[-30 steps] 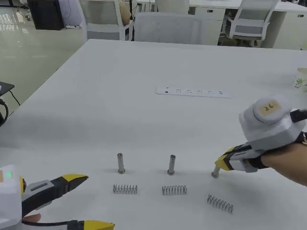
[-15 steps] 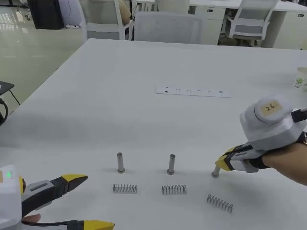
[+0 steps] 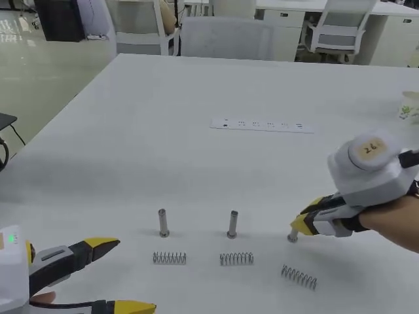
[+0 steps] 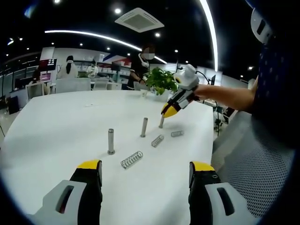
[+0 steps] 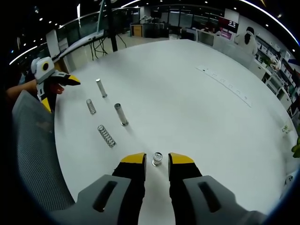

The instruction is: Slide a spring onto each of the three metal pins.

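Note:
Three metal pins stand upright in a row on the white table (image 3: pixel 163 131): the left pin (image 3: pixel 163 222), the middle pin (image 3: pixel 232 224) and the right pin (image 3: pixel 292 236). A spring lies in front of each: left spring (image 3: pixel 169 258), middle spring (image 3: pixel 236 259), right spring (image 3: pixel 299 277). My right gripper (image 3: pixel 302 226) reaches in from the right. Its jaws straddle the top of the right pin (image 5: pixel 157 159) with a thin gap on each side. My left gripper (image 3: pixel 124 275) is wide open and holds nothing, near the left spring (image 4: pixel 131 159).
A white power strip (image 3: pixel 262 125) lies flat at mid-table, beyond the pins. Office chairs (image 3: pixel 226 36) stand along the far edge. A small cup (image 3: pixel 410 108) sits at the far right edge. A potted plant (image 4: pixel 161 79) rises behind the table.

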Demonstrator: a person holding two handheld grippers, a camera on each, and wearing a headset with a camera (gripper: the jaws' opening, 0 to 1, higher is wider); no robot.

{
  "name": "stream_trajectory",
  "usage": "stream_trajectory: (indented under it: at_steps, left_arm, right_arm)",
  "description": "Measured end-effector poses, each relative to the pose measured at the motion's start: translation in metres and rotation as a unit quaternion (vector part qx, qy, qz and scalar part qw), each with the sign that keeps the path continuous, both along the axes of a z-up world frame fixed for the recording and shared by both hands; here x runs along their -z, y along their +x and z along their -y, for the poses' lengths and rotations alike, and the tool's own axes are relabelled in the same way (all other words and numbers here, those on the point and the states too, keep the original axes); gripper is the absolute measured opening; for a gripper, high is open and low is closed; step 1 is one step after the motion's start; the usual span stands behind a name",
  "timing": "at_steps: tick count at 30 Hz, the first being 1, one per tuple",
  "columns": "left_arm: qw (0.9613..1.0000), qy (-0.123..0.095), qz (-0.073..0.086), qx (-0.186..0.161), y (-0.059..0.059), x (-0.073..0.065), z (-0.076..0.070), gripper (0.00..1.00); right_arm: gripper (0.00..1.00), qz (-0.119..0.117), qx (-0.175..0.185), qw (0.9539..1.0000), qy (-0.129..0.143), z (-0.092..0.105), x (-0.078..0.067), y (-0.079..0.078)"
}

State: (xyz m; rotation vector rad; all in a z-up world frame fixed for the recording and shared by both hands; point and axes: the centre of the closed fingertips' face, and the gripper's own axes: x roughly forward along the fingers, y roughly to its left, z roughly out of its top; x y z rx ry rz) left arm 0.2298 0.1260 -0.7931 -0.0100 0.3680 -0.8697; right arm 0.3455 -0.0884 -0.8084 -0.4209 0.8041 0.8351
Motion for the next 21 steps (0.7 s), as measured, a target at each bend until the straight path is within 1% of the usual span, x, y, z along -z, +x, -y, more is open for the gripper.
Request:
stream_trajectory:
  at_steps: [4, 6, 12, 15, 18, 21]
  left_arm:
    - [1.0, 0.0, 0.0, 0.0, 0.0, 0.0, 0.0, 0.72]
    - [1.0, 0.0, 0.0, 0.0, 0.0, 0.0, 0.0, 0.72]
    - [1.0, 0.0, 0.001, 0.0, 0.002, -0.001, -0.001, 0.72]
    - [1.0, 0.0, 0.002, 0.0, 0.002, -0.001, -0.001, 0.72]
    - [1.0, 0.001, 0.002, 0.0, 0.002, -0.001, -0.002, 0.72]
    - [1.0, 0.001, 0.002, 0.0, 0.002, -0.001, -0.002, 0.72]
  right_arm:
    - [0.2, 0.006, 0.0, 1.0, -0.002, 0.004, -0.002, -0.001]
    - [0.2, 0.004, 0.001, 1.0, 0.001, 0.006, -0.002, -0.003]
    - [0.21, 0.002, -0.001, 1.0, -0.003, 0.014, 0.0, -0.007]
    - [0.22, 0.0, -0.003, 1.0, -0.004, 0.016, 0.0, -0.012]
    - [0.22, -0.006, -0.004, 1.0, 0.003, 0.018, 0.001, -0.017]
    - [0.22, -0.01, -0.01, 0.9999, -0.001, 0.019, 0.003, -0.024]
